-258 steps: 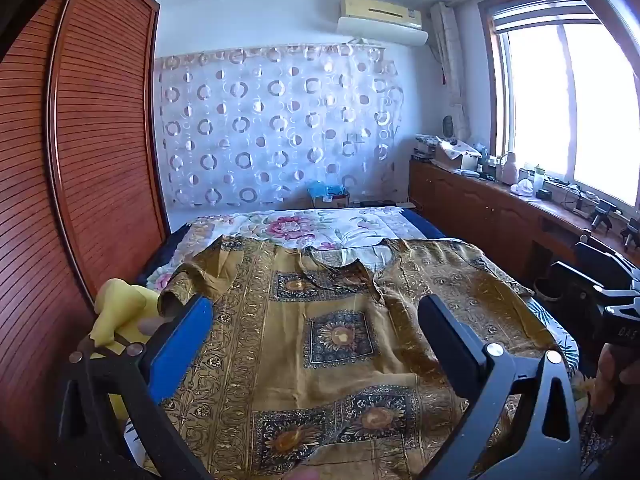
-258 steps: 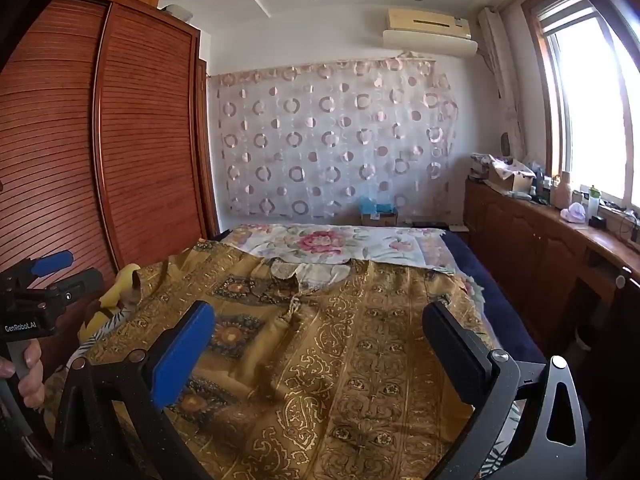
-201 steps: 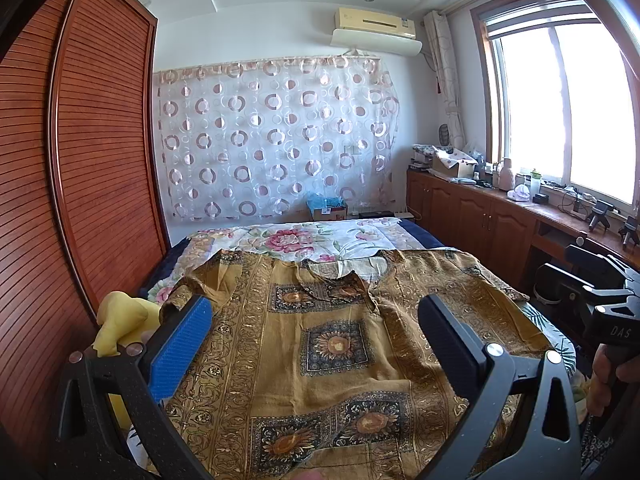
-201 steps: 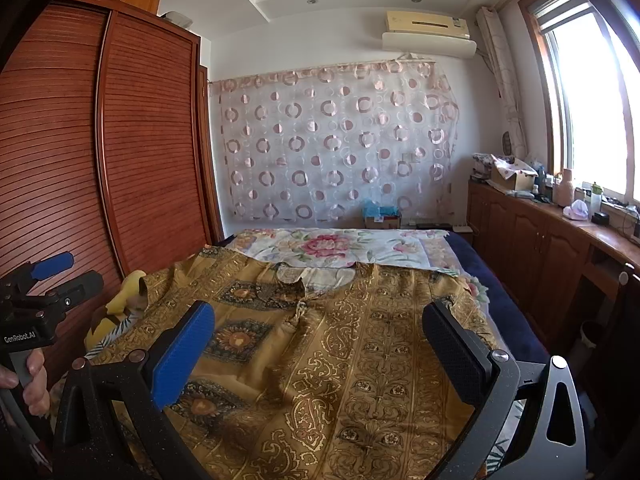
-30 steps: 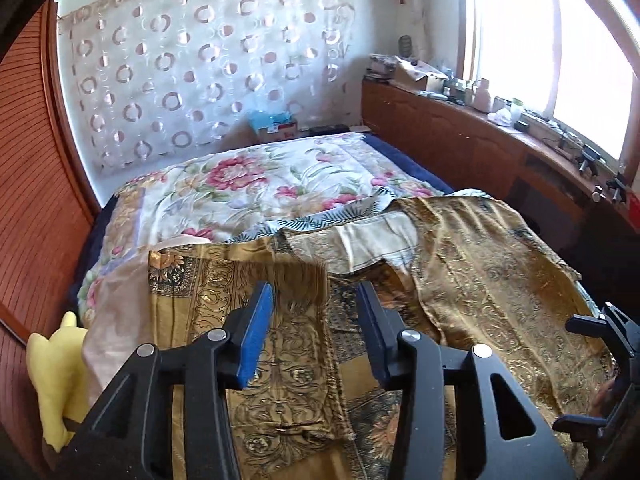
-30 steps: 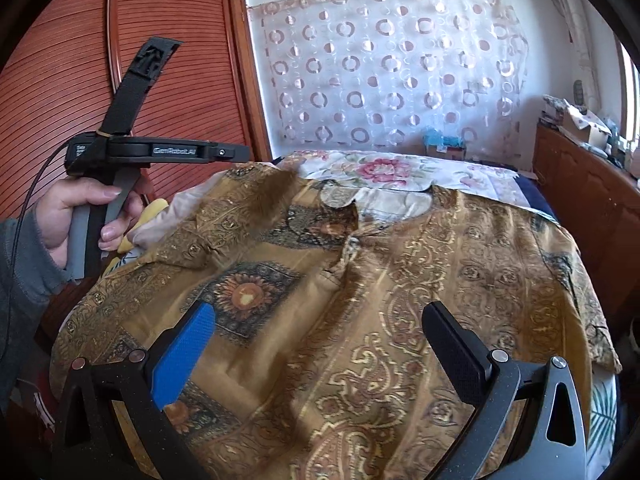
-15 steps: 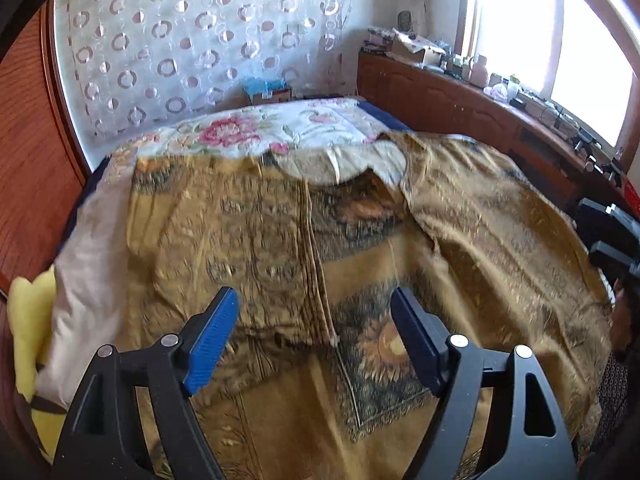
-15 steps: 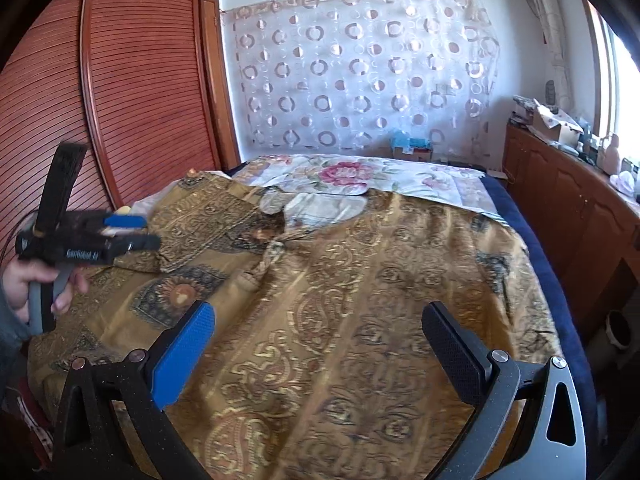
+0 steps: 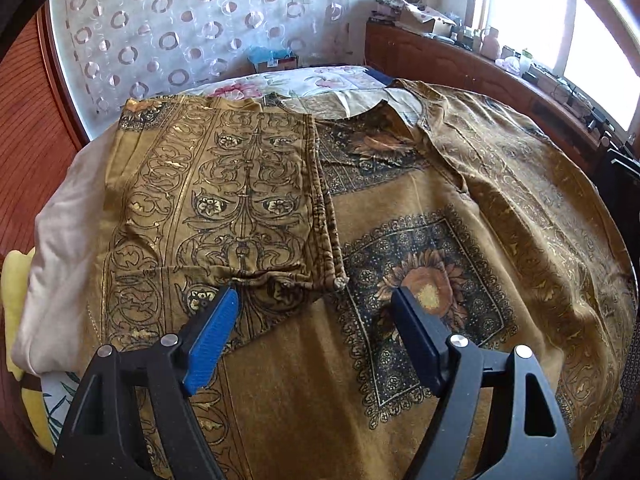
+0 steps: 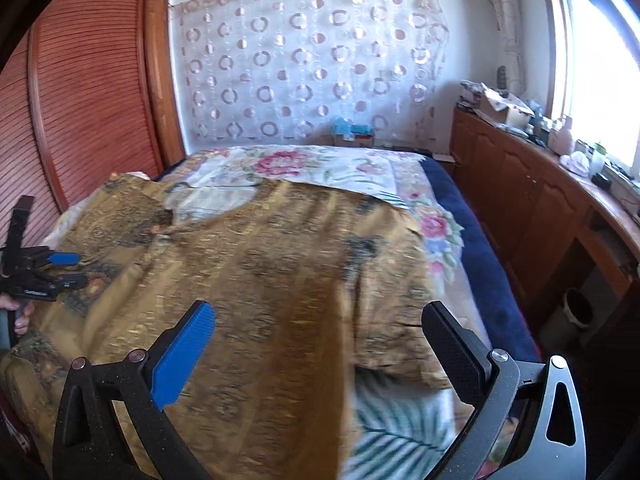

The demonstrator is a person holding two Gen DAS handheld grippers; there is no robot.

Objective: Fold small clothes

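Garment (image 9: pixel 420 208): gold-brown patterned top with sunflower squares, spread flat across the bed (image 10: pixel 476 248), neckline toward the curtain (image 10: pixel 304 60).
Left sleeve (image 9: pixel 224 196): folded inward over the chest, cuff edge lying just ahead of the blue pad.
Right sleeve side (image 10: pixel 384 288): not yet folded, draped toward the bed's right edge; blurred in the right wrist view.
Left hand-held gripper (image 9: pixel 316 320): fingers wide apart, nothing between them, just above the front panel beside the folded cuff.
Right hand-held gripper (image 10: pixel 320 344): fingers wide apart, empty, above the garment's lower right part.
Bedding: floral sheet (image 10: pixel 304 168) beyond the collar, pale pillow (image 9: pixel 60 248) at the left edge.
Yellow toy (image 9: pixel 14 280): beside the pillow, partly hidden.
Surroundings: red-brown wardrobe (image 10: pixel 88 92) left, wooden cabinets (image 10: pixel 532 184) below the window.
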